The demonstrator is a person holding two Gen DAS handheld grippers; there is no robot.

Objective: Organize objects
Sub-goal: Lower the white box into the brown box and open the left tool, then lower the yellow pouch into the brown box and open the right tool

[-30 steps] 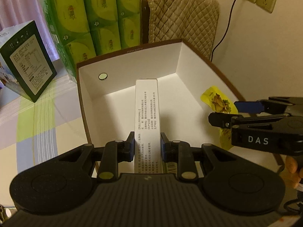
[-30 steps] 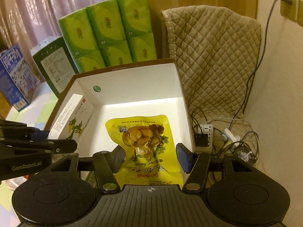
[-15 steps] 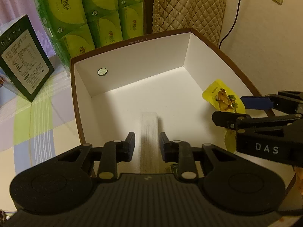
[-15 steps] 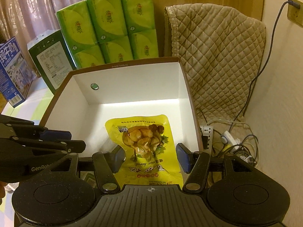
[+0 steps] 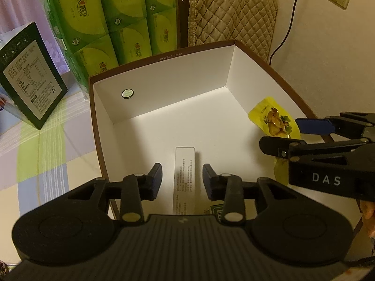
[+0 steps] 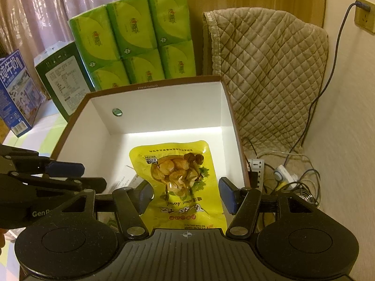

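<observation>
Grippers over the white box (image 5: 164, 89): left gripper (image 5: 182, 178) released above a slim carton (image 5: 185, 164); right gripper (image 6: 186, 193) released above a yellow pouch (image 6: 178, 164).

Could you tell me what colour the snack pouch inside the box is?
Yellow snack pouch, clearest in the right wrist view.

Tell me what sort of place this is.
Probably a home living or dining room: a quilted beige chair cover, stacked green tissue packs on a checked tablecloth, and pale curtains behind.
</observation>
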